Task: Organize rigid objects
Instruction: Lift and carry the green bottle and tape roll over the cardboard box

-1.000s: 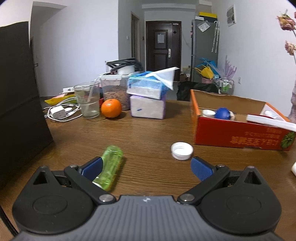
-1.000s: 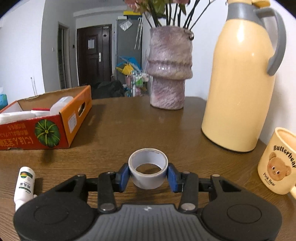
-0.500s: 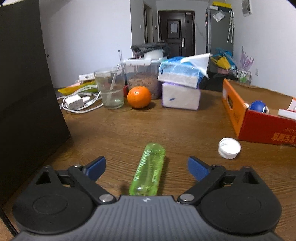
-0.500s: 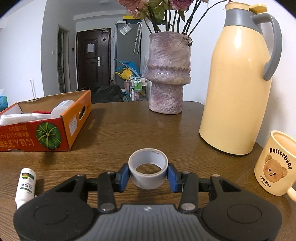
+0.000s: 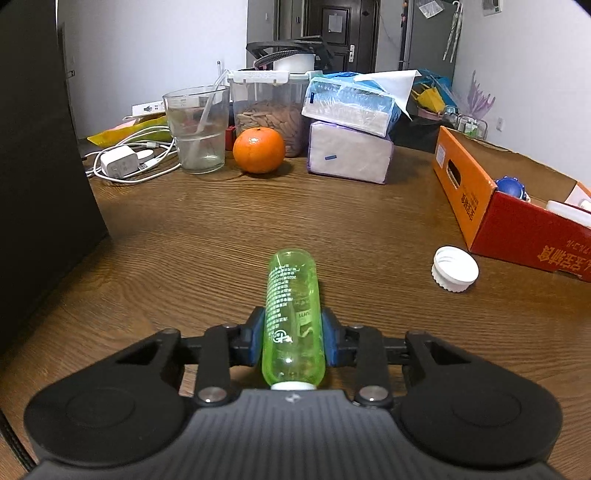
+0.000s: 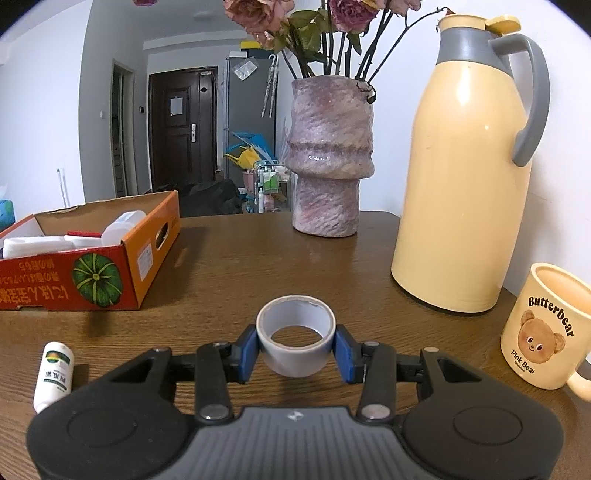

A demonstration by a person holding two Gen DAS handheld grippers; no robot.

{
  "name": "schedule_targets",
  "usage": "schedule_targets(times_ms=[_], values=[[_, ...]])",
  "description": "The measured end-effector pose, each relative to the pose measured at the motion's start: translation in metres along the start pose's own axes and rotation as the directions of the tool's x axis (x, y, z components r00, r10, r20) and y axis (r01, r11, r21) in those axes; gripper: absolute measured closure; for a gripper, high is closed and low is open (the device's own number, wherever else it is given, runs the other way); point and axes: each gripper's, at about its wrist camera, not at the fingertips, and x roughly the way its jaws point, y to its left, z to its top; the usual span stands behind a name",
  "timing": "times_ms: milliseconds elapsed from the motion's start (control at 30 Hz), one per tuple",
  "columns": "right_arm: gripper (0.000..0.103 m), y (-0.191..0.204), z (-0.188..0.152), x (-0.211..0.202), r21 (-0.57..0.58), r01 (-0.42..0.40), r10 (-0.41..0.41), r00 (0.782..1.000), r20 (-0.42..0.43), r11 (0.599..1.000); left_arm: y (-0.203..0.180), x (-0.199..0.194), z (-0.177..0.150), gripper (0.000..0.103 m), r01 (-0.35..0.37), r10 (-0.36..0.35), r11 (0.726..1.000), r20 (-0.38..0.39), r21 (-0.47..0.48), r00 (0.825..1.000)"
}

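My left gripper (image 5: 293, 341) is clamped on the green bottle (image 5: 293, 314) at lower centre, its long axis pointing straight away from me; the cardboard box (image 5: 517, 229) sits at right. My right gripper (image 6: 295, 349) grips the tape roll (image 6: 295, 334)

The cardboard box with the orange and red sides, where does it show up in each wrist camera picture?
Left wrist view: the cardboard box sits at the right edge, beyond the white cap, orange end facing the camera.
Right wrist view: the same box sits at the left, red side with the green pumpkin picture facing the camera.
Shared landmark: the dark door at the far end of the room.
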Motion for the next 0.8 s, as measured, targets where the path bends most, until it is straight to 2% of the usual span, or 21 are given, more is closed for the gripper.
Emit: schedule_targets(times_ms=[467, 800], values=[[0.061, 0.005, -0.004, -0.011, 0.014, -0.005, 0.005, 1.000, 0.025, 1.000, -0.018, -0.028, 0.000, 0.071, 0.022, -0.025, 0.999, 0.098, 0.026, 0.995], [0.061, 0.025, -0.004, -0.027, 0.011, -0.084, 0.083, 0.995, 0.059, 0.996, -0.039, -0.049, -0.003, 0.071, 0.080, -0.085, 0.996, 0.131, 0.042, 0.988]])
